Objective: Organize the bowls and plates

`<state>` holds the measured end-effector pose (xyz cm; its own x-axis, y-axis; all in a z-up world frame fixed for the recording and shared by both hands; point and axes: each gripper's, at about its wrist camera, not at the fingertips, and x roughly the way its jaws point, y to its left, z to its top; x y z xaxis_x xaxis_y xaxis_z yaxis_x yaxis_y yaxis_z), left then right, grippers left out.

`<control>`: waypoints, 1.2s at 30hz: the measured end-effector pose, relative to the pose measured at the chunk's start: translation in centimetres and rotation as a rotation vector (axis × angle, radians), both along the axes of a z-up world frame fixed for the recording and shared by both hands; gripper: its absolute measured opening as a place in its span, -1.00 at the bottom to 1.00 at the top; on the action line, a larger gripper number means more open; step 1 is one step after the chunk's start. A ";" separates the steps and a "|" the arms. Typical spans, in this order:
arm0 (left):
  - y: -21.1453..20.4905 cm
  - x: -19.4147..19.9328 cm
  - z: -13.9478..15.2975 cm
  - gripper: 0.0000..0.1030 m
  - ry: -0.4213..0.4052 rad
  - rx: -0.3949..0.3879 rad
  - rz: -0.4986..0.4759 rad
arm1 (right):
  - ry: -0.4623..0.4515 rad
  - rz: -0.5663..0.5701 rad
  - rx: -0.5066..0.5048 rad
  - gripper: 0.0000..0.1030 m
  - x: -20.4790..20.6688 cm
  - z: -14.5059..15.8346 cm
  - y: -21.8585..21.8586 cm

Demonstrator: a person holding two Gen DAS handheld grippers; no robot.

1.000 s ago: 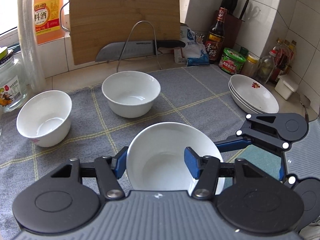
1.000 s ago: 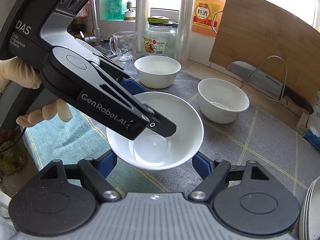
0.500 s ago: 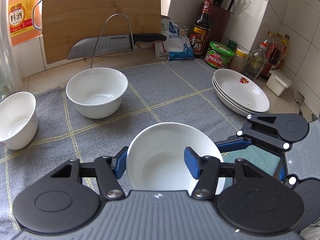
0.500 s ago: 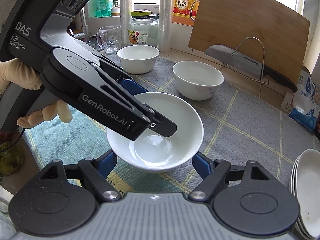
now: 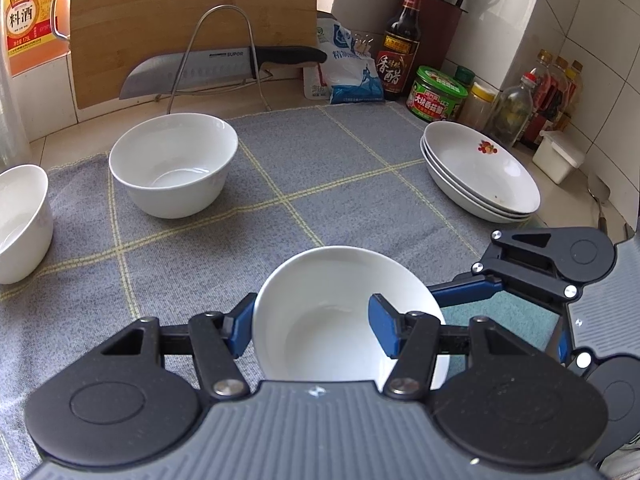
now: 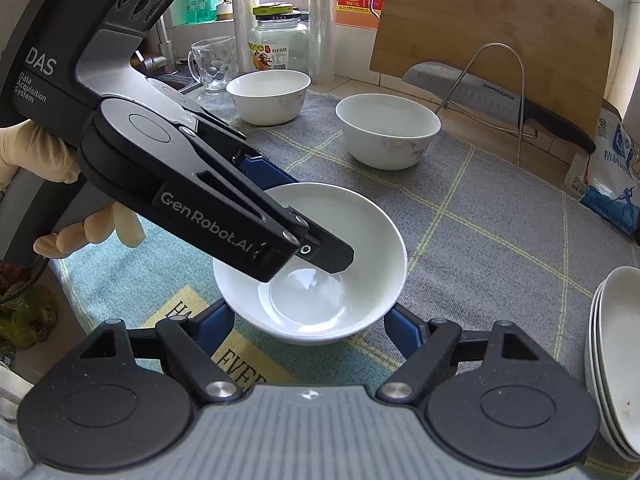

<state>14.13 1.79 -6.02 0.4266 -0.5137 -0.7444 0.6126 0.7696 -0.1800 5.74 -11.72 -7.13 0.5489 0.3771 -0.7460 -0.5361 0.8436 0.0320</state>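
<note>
A shallow white bowl hangs just above the grey checked mat at its near edge. My left gripper is shut on the bowl's rim, with one pad inside and one outside. In the right wrist view, the left gripper reaches into the bowl from the left. My right gripper clasps the bowl's lower wall from both sides. Two deeper white bowls stand on the mat at the far left. A stack of three plates sits at the mat's right edge.
Behind the mat, a cleaver rests on a wire rack in front of a leaning cutting board. Sauce bottles and jars crowd the back right corner. A glass mug and jar stand at the back left. A gloved hand holds the left gripper.
Both grippers have carried the bowl to the right along the mat. The two deep bowls have slid left in view and the plate stack has come closer. The grips look unchanged.
</note>
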 end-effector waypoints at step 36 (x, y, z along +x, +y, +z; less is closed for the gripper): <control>3.1 0.8 3.3 0.92 -0.239 0.017 0.117 | -0.052 0.007 -0.008 1.00 1.4 3.4 -2.1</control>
